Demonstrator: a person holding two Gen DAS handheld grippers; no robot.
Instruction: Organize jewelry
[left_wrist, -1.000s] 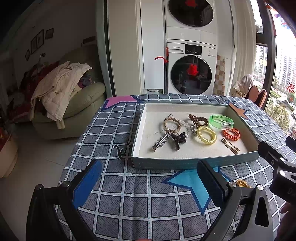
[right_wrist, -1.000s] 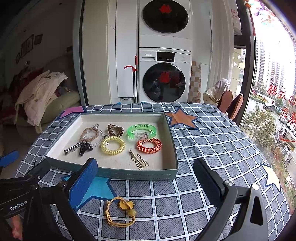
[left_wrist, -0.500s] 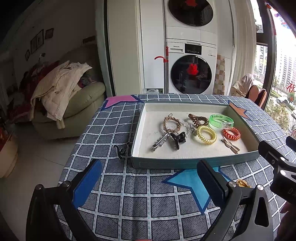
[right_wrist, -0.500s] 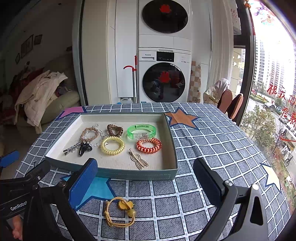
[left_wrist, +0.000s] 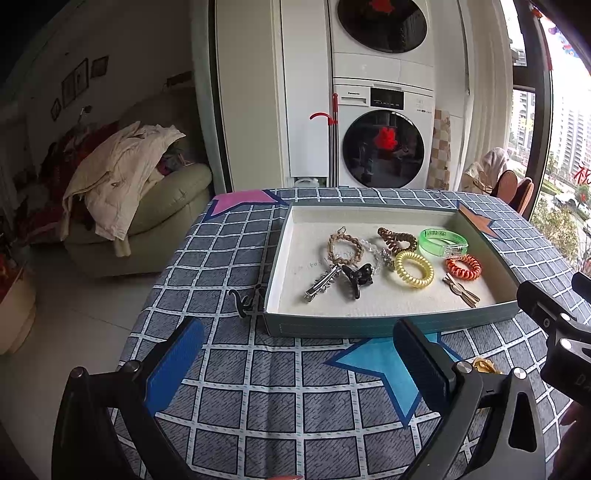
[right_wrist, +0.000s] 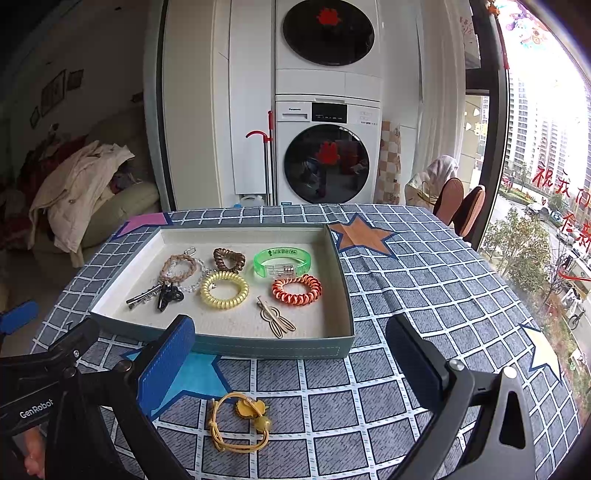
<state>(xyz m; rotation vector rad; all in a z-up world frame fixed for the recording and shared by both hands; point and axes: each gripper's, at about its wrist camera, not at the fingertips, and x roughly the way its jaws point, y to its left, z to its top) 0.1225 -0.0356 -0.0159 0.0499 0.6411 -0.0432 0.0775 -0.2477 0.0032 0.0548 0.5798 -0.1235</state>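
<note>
We think most of the tidy-up is done, because nearly all the pieces already lie in the tray (right_wrist: 236, 349). Going from left to right on the tabletop (right_wrist: 424, 302), we see first a small black hook (left_wrist: 245, 302) lying just outside the tray's left wall. Our left tongs (left_wrist: 295, 360) hang low over the cloth in front of that side, spread wide apart and holding nothing. Inside the tray, from the left, lie a silver clip (right_wrist: 142, 297), a black claw clip (right_wrist: 168, 297), a beige braid band (right_wrist: 179, 266), a brown coil (right_wrist: 229, 258), a yellow coil (right_wrist: 224, 290), a gold pin (right_wrist: 275, 320), a green bangle (right_wrist: 282, 261) and an orange coil (right_wrist: 296, 290). Our right tongs (right_wrist: 291, 356) are also wide apart and empty. The yellow cord band (right_wrist: 238, 421) is not in the tray. It lies on the cloth in front of the tray, near us, down between the two fingers of the right tongs and closer to the left one. The tongs do not touch it. We think the next job is to pick it up. For that the right tongs should dip down, close gently on the thin cord or its little charm, lift it over the front wall, and drop it in a bare spot. The cord is floppy, so it may slip. The black hook may need to go in too.
</note>
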